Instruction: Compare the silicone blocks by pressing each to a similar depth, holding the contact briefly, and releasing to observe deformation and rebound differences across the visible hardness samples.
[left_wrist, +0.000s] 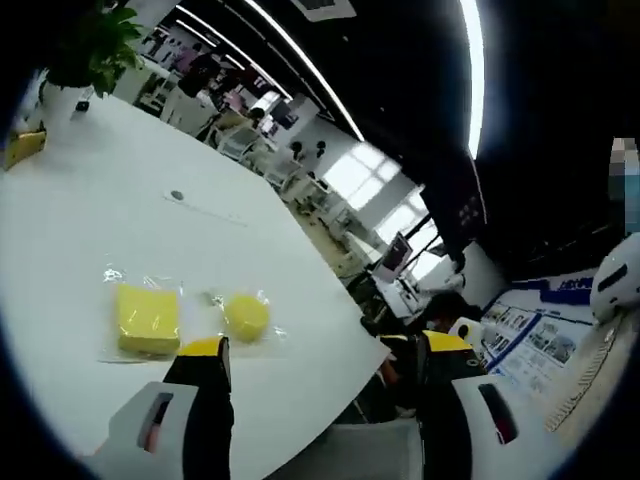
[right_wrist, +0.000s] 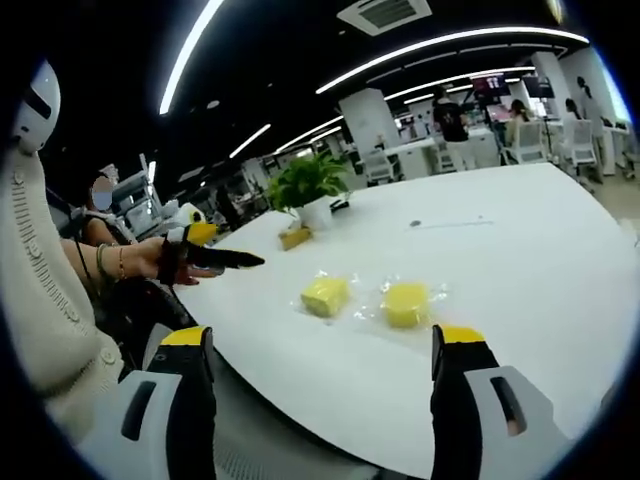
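Nothing in the pictures suggests that pressing is under way: both grippers hang off the near edge of the white table (right_wrist: 520, 260), clear of the samples, so the whole compare-press-hold-release cycle looks to be ahead, though whether any block has already been tested cannot be told. The left gripper (left_wrist: 320, 350) has its jaws spread wide with nothing between them; in its view one jaw tip sits just short of the round block (left_wrist: 246, 316), not touching it. The right gripper (right_wrist: 325, 345) is likewise released, its yellow-tipped jaws well apart and empty, with both samples lying between and beyond them on the table. The two silicone blocks are pale yellow and rest side by side near the table's near edge, each on or in a crinkled clear plastic wrap. The square block (right_wrist: 325, 295) is a flat slab with crisp corners; the round block (right_wrist: 406, 303) is a thick puck. Neither shows a dent or sag, so both appear at rest. Farther back on the table stands a potted plant (right_wrist: 308, 190), with a small yellow object (right_wrist: 294, 238) just in front of it. A person's hand (right_wrist: 165, 262) holds the left gripper beside the table's edge.
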